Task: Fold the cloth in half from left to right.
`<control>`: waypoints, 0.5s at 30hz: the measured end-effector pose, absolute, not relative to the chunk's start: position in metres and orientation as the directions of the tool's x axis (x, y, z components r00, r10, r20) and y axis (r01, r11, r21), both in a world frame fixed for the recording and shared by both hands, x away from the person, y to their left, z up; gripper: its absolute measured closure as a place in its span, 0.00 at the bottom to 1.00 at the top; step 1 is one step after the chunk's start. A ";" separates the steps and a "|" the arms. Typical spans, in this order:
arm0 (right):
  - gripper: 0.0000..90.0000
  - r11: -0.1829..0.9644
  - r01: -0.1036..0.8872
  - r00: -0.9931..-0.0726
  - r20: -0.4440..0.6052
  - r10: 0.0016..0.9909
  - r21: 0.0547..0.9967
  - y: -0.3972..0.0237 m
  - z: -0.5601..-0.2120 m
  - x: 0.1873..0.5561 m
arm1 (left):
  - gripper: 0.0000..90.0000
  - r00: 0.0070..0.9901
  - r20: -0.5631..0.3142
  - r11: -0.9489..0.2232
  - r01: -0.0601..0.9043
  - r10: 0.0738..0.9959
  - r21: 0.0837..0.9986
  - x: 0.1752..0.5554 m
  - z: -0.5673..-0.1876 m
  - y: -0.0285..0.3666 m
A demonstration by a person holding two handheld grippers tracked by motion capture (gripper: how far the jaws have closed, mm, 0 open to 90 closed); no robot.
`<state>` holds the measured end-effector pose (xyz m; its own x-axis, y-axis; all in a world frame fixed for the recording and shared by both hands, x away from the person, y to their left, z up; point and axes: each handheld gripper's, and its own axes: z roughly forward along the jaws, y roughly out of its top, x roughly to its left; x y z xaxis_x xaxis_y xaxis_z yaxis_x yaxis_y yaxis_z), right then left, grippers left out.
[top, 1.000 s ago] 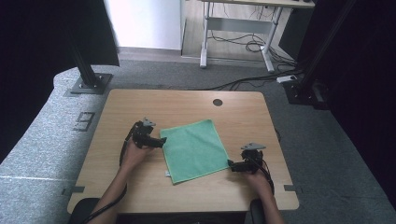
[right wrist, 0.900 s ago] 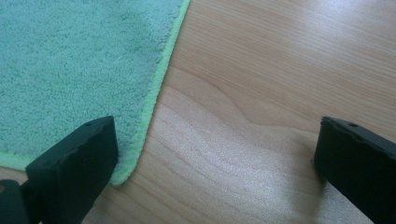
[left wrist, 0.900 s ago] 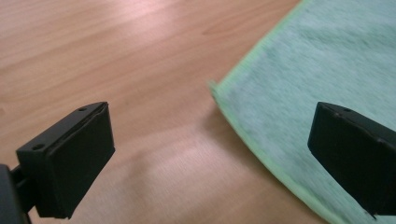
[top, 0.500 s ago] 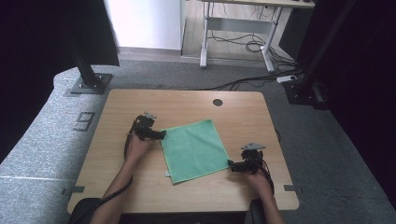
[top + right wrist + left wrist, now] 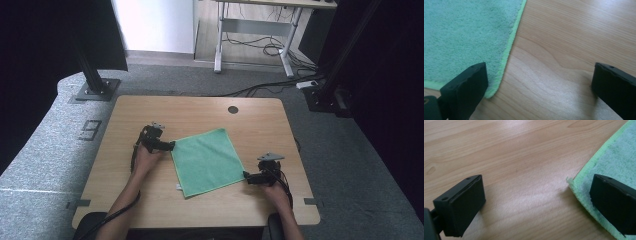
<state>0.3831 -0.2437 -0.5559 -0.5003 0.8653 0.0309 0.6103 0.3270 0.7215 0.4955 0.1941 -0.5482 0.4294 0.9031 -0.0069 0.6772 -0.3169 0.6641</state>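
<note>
A green cloth [image 5: 207, 161] lies flat and spread out in the middle of the wooden table [image 5: 200, 112]. My left gripper [image 5: 171, 146] is open at the cloth's left corner; in the left gripper view that corner [image 5: 574, 181] lies between the jaws, with the right jaw over the cloth [image 5: 616, 160]. My right gripper [image 5: 247, 178] is open at the cloth's right corner. In the right gripper view the cloth [image 5: 466, 35] has its corner [image 5: 490, 93] beside the left jaw, and the right jaw stands over bare wood.
The table has a round cable hole [image 5: 233, 109] near its far edge. Bare wood surrounds the cloth on every side. Beyond the table are grey carpet, black frame posts [image 5: 92, 75] and another desk's legs with cables [image 5: 255, 40].
My left gripper has moved to the right, up to the cloth's left corner. The right gripper and the cloth have stayed in place.
</note>
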 end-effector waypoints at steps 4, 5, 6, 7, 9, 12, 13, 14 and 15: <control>0.03 0.334 0.602 -0.523 0.042 0.852 0.725 -0.241 -0.552 0.383 | 0.02 0.427 -0.012 -0.311 0.679 0.904 0.665 0.489 -0.548 0.201; 0.03 0.336 0.597 -0.529 0.042 0.848 0.729 -0.240 -0.550 0.383 | 0.02 0.427 -0.012 -0.311 0.679 0.904 0.665 0.488 -0.548 0.202; 0.03 0.332 0.593 -0.531 0.047 0.846 0.733 -0.239 -0.548 0.382 | 0.02 0.427 -0.013 -0.311 0.679 0.904 0.665 0.486 -0.548 0.204; 0.03 0.328 0.588 -0.536 0.053 0.843 0.739 -0.238 -0.546 0.382 | 0.02 0.426 -0.012 -0.311 0.679 0.905 0.665 0.485 -0.548 0.205; 0.04 0.333 0.578 -0.548 0.052 0.835 0.745 -0.235 -0.542 0.381 | 0.02 0.428 -0.012 -0.312 0.677 0.904 0.666 0.482 -0.548 0.207; 0.04 0.342 0.564 -0.575 0.060 0.816 0.752 -0.228 -0.537 0.380 | 0.03 0.427 -0.012 -0.310 0.676 0.904 0.668 0.480 -0.548 0.208; 0.04 0.346 0.560 -0.584 0.063 0.809 0.752 -0.225 -0.536 0.379 | 0.03 0.427 -0.013 -0.310 0.676 0.904 0.668 0.481 -0.548 0.208; 0.04 0.349 0.559 -0.594 0.069 0.802 0.752 -0.222 -0.534 0.379 | 0.03 0.427 -0.013 -0.310 0.676 0.904 0.668 0.481 -0.548 0.208; 0.04 0.358 0.554 -0.607 0.071 0.791 0.751 -0.218 -0.533 0.378 | 0.03 0.427 -0.012 -0.311 0.676 0.904 0.668 0.481 -0.548 0.208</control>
